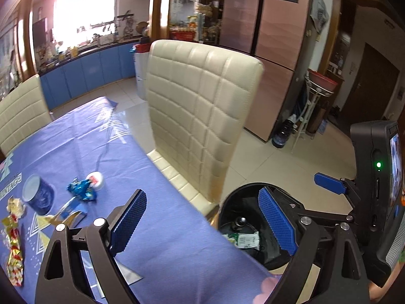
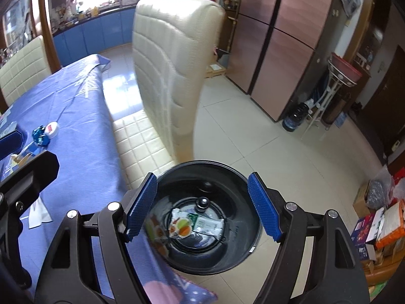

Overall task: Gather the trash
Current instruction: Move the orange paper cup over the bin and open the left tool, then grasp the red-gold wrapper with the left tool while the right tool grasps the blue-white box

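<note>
A black round trash bin [image 2: 210,261] stands on the floor beside the table; it also shows in the left wrist view [image 1: 227,210]. Inside lie a white-green wrapper [image 2: 208,224] and a round colourful lid [image 2: 181,228]. My right gripper [image 2: 202,206] is open and empty above the bin. My left gripper [image 1: 202,224] is open and empty over the table edge. On the blue tablecloth [image 1: 164,228] lie a crumpled blue wrapper [image 1: 81,188], a small white container [image 1: 95,179], a blue can [image 1: 39,193], gold-blue foil [image 1: 69,212] and a gold-red wrapper [image 1: 14,248].
A cream quilted chair [image 1: 200,116] stands at the table's side just behind the bin. Another cream chair [image 1: 20,111] is at the far end. Boxes and bags [image 2: 379,223] sit on the floor at the right. A pink fridge [image 1: 276,38] stands behind.
</note>
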Tool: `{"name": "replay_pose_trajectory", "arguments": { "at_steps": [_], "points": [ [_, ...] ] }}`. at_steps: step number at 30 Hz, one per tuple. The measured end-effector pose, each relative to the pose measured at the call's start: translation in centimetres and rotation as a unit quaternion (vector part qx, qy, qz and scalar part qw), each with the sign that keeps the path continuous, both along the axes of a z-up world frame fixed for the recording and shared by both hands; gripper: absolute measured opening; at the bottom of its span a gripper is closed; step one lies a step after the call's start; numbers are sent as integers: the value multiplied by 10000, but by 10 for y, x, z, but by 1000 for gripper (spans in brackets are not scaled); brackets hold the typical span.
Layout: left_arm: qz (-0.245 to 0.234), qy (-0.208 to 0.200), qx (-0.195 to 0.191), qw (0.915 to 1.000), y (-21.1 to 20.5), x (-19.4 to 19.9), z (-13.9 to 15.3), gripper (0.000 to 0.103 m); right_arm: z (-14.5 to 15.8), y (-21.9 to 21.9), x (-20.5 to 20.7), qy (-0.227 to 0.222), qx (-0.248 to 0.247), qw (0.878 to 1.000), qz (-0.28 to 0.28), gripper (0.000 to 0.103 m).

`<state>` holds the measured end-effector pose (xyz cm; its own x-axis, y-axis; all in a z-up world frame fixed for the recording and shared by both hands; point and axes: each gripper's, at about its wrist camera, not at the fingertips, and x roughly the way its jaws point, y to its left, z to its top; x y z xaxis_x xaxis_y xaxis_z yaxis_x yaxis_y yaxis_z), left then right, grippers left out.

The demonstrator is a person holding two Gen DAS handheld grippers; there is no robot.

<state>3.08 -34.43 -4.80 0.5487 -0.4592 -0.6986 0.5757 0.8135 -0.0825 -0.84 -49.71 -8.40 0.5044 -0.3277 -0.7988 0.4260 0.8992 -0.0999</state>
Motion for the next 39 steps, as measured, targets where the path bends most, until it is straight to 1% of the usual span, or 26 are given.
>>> {"name": "replay_pose_trajectory", "arguments": {
  "at_steps": [4, 6, 8, 14, 19, 21, 25, 29, 33, 36, 39],
  "points": [
    [439, 22, 1, 9990, 41, 12, -2, 88, 3, 36, 17, -15, 18, 9993, 369, 75],
    [625, 47, 12, 9980, 58, 16, -3, 88, 4, 55, 24, -39, 28, 9985, 538, 79],
    [866, 83, 35, 9962, 80, 22, -5, 88, 5, 73, 29, -78, 39, 9975, 702, 82],
    [1524, 145, 153, 9881, 149, 34, -14, 88, 1, 132, 50, -58, 140, 9923, 1232, 82],
    [2090, 300, 282, 9770, 215, 47, -28, 88, -6, 184, 72, 14, 263, 9857, 1666, 85],
    [2351, 343, 393, 9706, 243, 52, -35, 88, -10, 205, 81, 45, 281, 9828, 1827, 89],
    [2716, 322, 622, 9599, 291, 59, -46, 88, -16, 244, 102, 49, 377, 9779, 2057, 95],
    [2883, 343, 871, 9530, 331, 69, -60, 88, -25, 274, 120, 150, 503, 9750, 2161, 95],
    [2800, 538, 1027, 9530, 358, 86, -81, 88, -38, 293, 133, 289, 530, 9755, 2118, 96],
    [2697, 769, 1010, 9545, 368, 99, -96, 88, -45, 297, 139, 369, 578, 9775, 1995, 96],
    [2533, 870, 1019, 9581, 368, 105, -107, 88, -50, 298, 145, 425, 601, 9798, 1860, 96]
  ]
}}
